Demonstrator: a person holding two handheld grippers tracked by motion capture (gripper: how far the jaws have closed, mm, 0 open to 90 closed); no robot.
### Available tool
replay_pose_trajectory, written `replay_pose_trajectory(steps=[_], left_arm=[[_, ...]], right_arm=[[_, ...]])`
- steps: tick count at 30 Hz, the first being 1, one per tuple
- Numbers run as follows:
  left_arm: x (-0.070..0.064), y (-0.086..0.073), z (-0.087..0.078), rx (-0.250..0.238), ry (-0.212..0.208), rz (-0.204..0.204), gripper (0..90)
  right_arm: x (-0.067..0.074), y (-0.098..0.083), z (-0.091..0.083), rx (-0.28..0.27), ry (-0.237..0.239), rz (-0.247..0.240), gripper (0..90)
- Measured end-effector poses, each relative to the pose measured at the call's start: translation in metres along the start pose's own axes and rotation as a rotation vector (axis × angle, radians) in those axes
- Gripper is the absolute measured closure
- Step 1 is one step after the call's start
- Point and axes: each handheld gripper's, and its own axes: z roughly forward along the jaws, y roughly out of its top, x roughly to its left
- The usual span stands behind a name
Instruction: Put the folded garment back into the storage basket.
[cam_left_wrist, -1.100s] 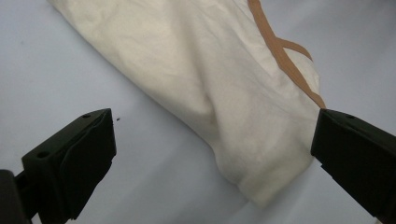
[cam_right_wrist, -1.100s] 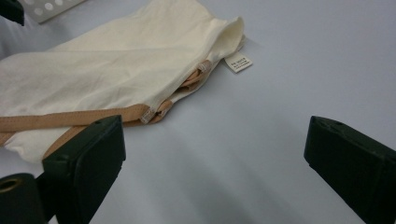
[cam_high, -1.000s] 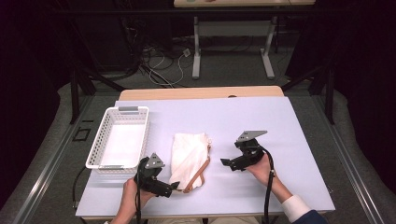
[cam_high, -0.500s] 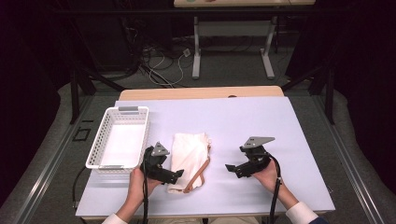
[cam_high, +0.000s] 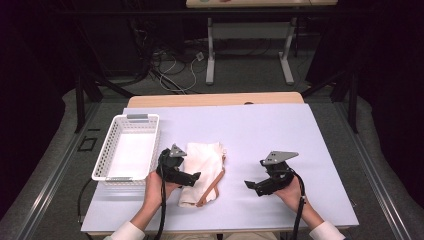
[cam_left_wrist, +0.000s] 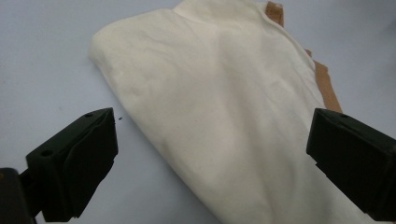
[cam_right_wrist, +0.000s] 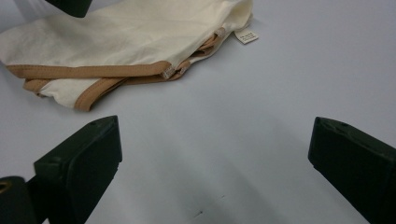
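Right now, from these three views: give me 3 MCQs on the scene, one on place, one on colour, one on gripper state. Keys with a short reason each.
1. Where does the white basket stand relative to the cream cloth bag?
A. To its left on the table
B. To its right on the table
C. On top of it

2. What colour are the straps of the cloth bag?
A. Blue
B. Tan brown
C. Black

3. How does the right gripper stand?
A. Shut on the bag
B. Shut on the basket
C. Open, apart from the bag

Key: 1 A, the high view shows the basket at the table's left side with the bag beside it. 2 B, the right gripper view shows tan trim and straps along the cream fabric. 3 C, its jaws stand wide apart over bare table, with the bag lying beyond them.
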Motion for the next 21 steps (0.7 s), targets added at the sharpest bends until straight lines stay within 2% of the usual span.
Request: replay_pose_trajectory(steps=[6, 8, 16, 18, 19, 21], left_arm=[[0.005, 0.002, 0.007, 0.025, 0.029, -0.028, 9.4], [0.006, 0.001, 0.007, 0.036, 0.024, -0.039, 12.8], [0.007, -0.007, 0.018, 0.106, 0.050, -0.037, 21.5], [0.008, -0.008, 0.020, 0.120, 0.044, -0.043, 23.4], [0.009, -0.009, 0.022, 0.123, 0.043, -0.030, 24.9], [0.009, -0.011, 0.022, 0.118, 0.031, -0.042, 26.9]], right_arm=[[0.001, -0.002, -0.004, -0.003, 0.001, -0.002, 2.1], [0.001, -0.002, -0.004, -0.001, 0.000, -0.006, 2.1], [0.003, -0.003, 0.000, 0.005, 0.007, -0.015, 2.1], [0.003, -0.003, 0.000, 0.009, 0.007, -0.019, 2.1], [0.003, -0.003, 0.000, 0.011, 0.006, -0.022, 2.2], [0.003, -0.002, 0.000, 0.017, 0.002, -0.037, 2.2]])
